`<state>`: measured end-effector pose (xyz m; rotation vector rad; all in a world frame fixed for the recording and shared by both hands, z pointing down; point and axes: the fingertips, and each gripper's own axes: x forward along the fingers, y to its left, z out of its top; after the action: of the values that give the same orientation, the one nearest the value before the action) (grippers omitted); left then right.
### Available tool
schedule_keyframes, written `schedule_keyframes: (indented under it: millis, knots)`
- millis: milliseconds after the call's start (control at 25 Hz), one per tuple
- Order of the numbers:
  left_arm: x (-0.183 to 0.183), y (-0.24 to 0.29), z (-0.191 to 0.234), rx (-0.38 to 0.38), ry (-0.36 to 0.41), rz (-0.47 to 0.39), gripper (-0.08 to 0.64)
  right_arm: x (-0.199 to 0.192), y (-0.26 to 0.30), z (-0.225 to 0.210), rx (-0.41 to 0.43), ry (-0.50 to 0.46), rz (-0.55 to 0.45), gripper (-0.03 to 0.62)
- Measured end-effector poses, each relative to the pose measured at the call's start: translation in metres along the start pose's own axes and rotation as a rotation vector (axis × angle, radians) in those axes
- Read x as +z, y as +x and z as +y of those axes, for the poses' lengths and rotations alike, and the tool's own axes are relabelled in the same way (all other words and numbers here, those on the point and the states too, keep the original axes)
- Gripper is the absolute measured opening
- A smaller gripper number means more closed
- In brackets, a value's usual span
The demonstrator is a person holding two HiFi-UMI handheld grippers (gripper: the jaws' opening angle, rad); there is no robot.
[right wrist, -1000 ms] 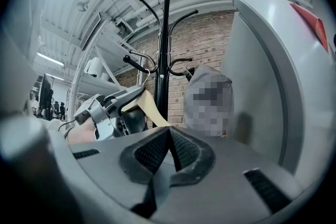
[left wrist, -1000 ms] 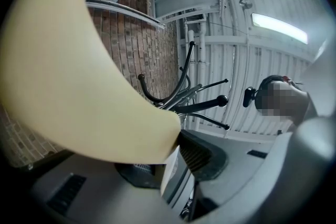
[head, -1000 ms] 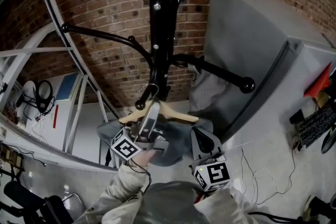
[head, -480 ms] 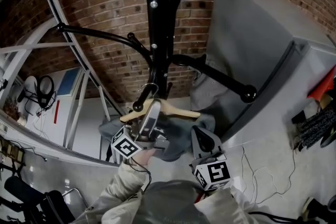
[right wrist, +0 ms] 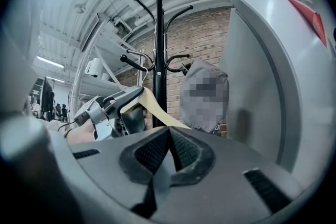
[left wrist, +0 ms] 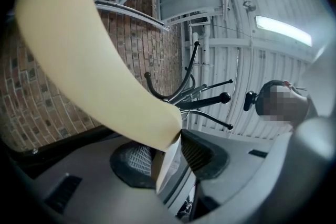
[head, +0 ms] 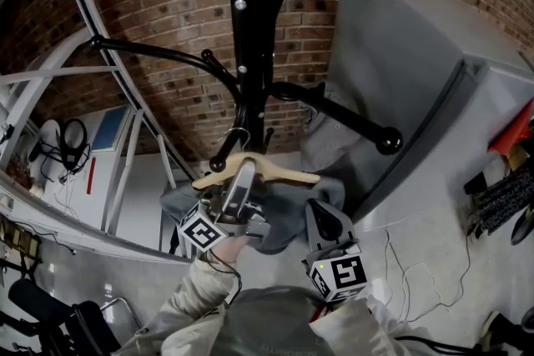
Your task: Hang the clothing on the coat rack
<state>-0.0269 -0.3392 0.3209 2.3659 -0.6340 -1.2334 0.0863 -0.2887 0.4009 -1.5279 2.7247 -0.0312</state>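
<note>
A black coat rack (head: 248, 54) stands against the brick wall. My left gripper (head: 243, 172) holds a pale wooden hanger (head: 275, 172) just below the pole. The hanger's metal hook (head: 237, 134) is at a short knobbed arm (head: 219, 164); whether it rests on that arm I cannot tell. In the left gripper view the hanger (left wrist: 89, 55) fills the gap of the left gripper (left wrist: 170, 152), whose jaws are opening. A grey garment (head: 284, 217) drapes from the hanger. My right gripper (head: 321, 219) is shut on its cloth (right wrist: 163, 176) at lower right.
Another grey garment (head: 321, 137) hangs from the rack's right arm (head: 350, 119). A tall grey cabinet (head: 417, 71) stands close on the right. White metal tubing (head: 83, 79) curves along the left. A cable (head: 417, 279) trails on the floor.
The hanger and left gripper have edged slightly upward and rightward beside the rack's short arm. The right gripper has stayed where it was.
</note>
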Motion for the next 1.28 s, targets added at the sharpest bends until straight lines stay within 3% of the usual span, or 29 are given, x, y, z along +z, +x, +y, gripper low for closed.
schedule_keyframes:
  millis: [320,640,880,1080,1280]
  knots:
    - [-0.010,-0.016,0.004,0.045,-0.036,0.005,0.132,-0.008,-0.006,0.004,0.002,0.020,0.017,0.023]
    - [-0.017,-0.040,0.005,0.118,0.009,0.046,0.132,-0.011,-0.008,0.020,0.034,0.029,0.033,0.023]
    - [-0.021,-0.060,-0.004,0.181,0.129,0.108,0.130,-0.017,-0.011,0.036,0.064,0.042,0.045,0.023]
    - [-0.029,-0.080,-0.010,0.249,0.275,0.201,0.124,-0.021,-0.013,0.049,0.088,0.045,0.057,0.023]
    - [-0.040,-0.098,-0.021,0.296,0.416,0.293,0.071,-0.024,-0.019,0.056,0.100,0.052,0.059,0.023]
